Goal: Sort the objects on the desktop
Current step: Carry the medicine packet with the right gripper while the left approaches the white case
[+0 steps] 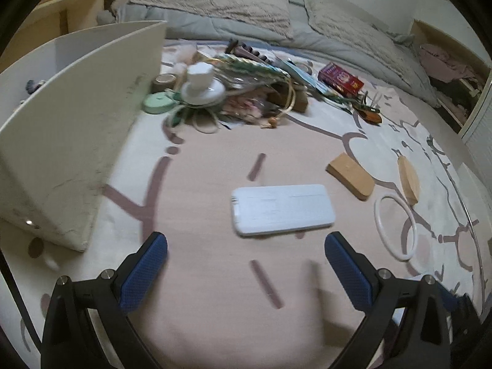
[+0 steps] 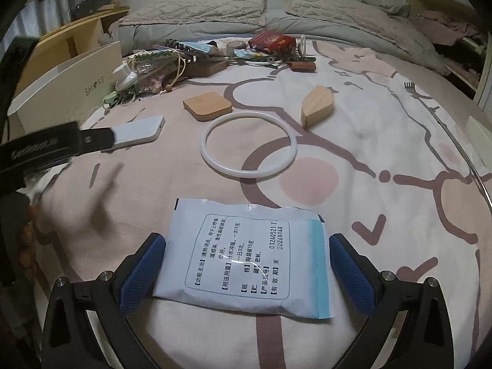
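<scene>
A white flat rectangular device (image 1: 281,209) lies on the patterned bedspread just ahead of my left gripper (image 1: 246,264), which is open and holds nothing. In the right wrist view a white and blue medicine sachet (image 2: 249,261) with printed text lies flat between the blue fingers of my right gripper (image 2: 247,264). That gripper is open, its left pad (image 2: 141,276) is at the sachet's edge, and a small gap shows on the right. The white device (image 2: 138,132) also appears there, partly behind the left tool's black frame (image 2: 46,147).
A white ring (image 2: 249,146), a square wooden block (image 2: 207,106) and a teardrop wooden block (image 2: 318,106) lie mid-bed. A clutter pile (image 1: 230,89) and a red box (image 1: 339,80) sit farther back. A white shoe box (image 1: 77,123) stands at the left. Pillows line the head.
</scene>
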Motion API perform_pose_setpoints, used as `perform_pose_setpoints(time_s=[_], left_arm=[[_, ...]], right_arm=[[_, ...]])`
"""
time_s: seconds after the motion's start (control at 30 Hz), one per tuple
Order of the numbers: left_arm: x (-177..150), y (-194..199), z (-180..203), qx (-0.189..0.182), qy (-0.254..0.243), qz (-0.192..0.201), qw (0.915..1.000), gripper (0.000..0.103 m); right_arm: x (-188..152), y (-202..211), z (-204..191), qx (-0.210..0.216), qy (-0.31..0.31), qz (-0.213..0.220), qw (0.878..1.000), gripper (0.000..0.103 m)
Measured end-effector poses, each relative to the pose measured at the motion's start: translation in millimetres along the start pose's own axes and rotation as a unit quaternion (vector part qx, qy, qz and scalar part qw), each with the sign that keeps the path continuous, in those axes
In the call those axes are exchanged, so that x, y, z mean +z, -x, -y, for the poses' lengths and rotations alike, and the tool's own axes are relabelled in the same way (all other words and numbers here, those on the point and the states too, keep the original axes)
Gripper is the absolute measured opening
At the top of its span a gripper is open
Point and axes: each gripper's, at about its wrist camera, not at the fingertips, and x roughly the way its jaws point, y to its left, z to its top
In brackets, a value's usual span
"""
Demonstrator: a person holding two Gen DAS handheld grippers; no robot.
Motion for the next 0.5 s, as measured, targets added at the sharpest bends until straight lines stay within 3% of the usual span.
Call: perform_pose_setpoints(time_s=[0.23, 0.5], left_arm=[[12.9, -16.4, 25.2, -0.012, 0.009, -0.014, 0.9998, 0.103], [18.5, -35.2, 31.0, 0.019, 0.012, -0.026, 0.9994, 0.103]], right_arm=[[-3.1, -0.3, -1.4, -0.003, 0.004, 0.011, 1.000, 0.103], [-2.6, -1.8, -0.6, -0.001, 0.004, 0.012, 1.000, 0.103]])
